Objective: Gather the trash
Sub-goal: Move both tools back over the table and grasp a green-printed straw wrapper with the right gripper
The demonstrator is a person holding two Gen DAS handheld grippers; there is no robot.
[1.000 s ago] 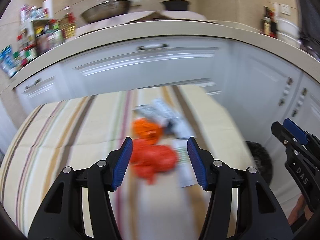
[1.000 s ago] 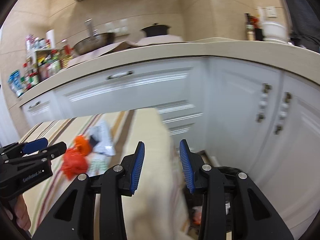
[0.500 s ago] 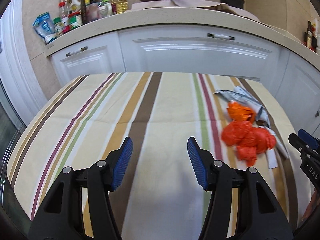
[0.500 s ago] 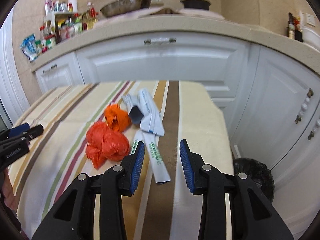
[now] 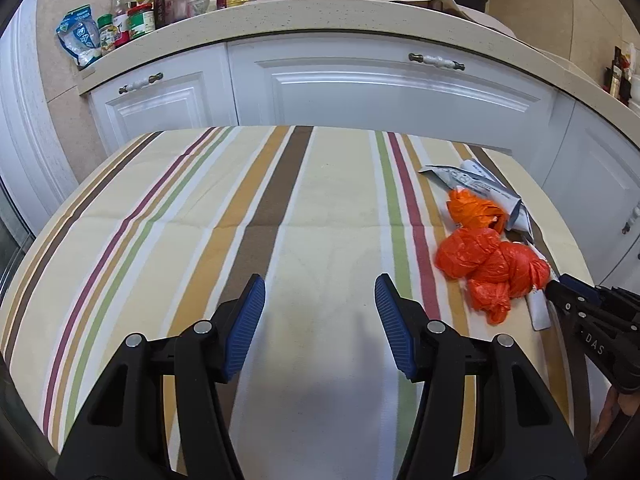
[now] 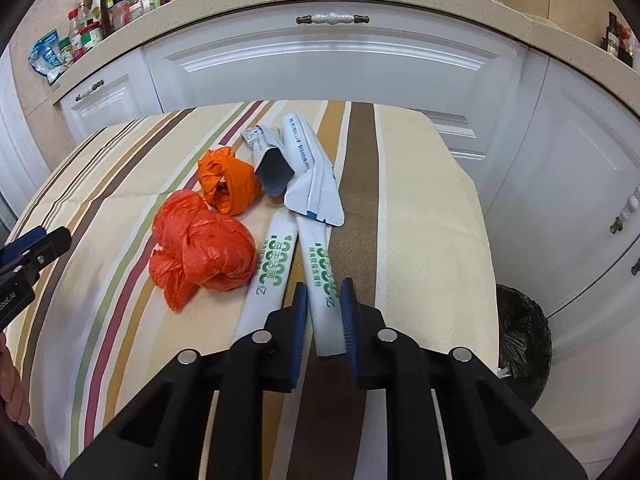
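Observation:
On the striped tablecloth (image 6: 420, 208) lies a small heap of trash: a crumpled red plastic bag (image 6: 204, 248), an orange bag (image 6: 228, 180), silver-white packets (image 6: 312, 168) and two white paper sleeves with green print. My right gripper (image 6: 324, 292) is closing, and its blue pads press on the near end of the right-hand sleeve (image 6: 320, 264). The other sleeve (image 6: 272, 264) lies just left of it. My left gripper (image 5: 318, 284) stands open over bare cloth, nothing between its fingers. The red bag (image 5: 492, 268) lies to its right.
A black-lined waste bin (image 6: 520, 332) stands on the floor off the table's right edge, beside white cabinets (image 6: 328, 64). Bottles and jars (image 5: 168, 4) crowd the counter behind. A hand (image 6: 12, 392) shows at the left edge of the right wrist view.
Both views have swung from the cabinets onto the table. My right gripper has come down to the white sleeve and its jaws have narrowed around it. The left jaws kept their width.

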